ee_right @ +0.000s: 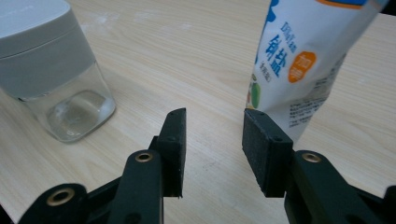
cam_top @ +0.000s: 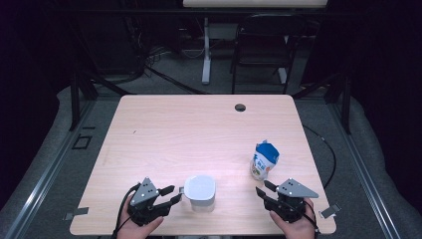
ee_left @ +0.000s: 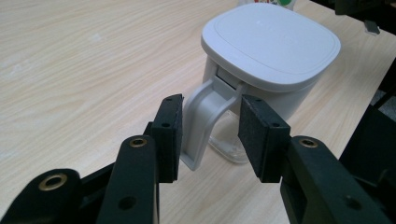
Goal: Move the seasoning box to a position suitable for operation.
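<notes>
The left gripper (cam_top: 171,194) stands wide open, jaws either side of the handle (ee_left: 205,116) of the lidded jug (cam_top: 200,192), not gripping it; the handle points toward that gripper. Right of the jug, the pouch (cam_top: 263,160) stands upright. The right gripper (cam_top: 263,189), also wide open, sits just before it, holding nothing.

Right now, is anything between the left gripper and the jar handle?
Nothing visible. The left gripper is open, and the jar's handle stands right at its pads, with bare table around.
</notes>
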`<state>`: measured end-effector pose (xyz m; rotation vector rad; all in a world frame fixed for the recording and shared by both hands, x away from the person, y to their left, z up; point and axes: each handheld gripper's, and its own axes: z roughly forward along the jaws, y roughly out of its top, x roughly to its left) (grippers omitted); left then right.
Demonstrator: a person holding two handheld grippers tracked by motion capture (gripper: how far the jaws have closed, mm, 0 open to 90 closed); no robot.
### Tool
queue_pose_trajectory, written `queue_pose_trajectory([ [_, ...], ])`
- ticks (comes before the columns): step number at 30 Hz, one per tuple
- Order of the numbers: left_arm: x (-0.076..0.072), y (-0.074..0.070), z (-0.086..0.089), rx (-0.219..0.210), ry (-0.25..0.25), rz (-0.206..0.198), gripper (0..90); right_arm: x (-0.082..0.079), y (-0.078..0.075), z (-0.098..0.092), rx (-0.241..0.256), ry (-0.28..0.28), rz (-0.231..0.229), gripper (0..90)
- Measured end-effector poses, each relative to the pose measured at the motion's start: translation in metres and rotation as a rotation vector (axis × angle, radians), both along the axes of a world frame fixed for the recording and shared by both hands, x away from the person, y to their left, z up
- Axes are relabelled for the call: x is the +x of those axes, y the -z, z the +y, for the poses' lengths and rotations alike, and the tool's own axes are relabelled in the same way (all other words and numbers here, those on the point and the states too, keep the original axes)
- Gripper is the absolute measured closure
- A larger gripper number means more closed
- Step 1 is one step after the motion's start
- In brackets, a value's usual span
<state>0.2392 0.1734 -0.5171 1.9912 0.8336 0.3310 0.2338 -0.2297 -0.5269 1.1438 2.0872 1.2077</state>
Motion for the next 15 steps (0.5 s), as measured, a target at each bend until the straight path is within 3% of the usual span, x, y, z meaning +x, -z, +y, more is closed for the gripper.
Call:
queue_pose_trajectory([
  [5,0.004,-0.002,0.006,-0.025,-0.02,0.007,60.1,0.0,0.0,0.005,-0.013,-0.02,0.003,59.8],
  [8,0.006,-0.001,0.007,-0.034,-0.029,0.01,55.8,0.001,0.001,0.007,0.011,-0.023,0.008,57.6],
  [13,0.01,-0.007,0.01,-0.037,-0.026,0.016,57.7,0.002,0.001,0.009,0.037,-0.039,0.011,55.4],
  [15,0.012,-0.009,0.011,-0.08,-0.021,0.04,59.6,0.004,0.0,0.013,0.031,-0.045,0.011,54.0],
])
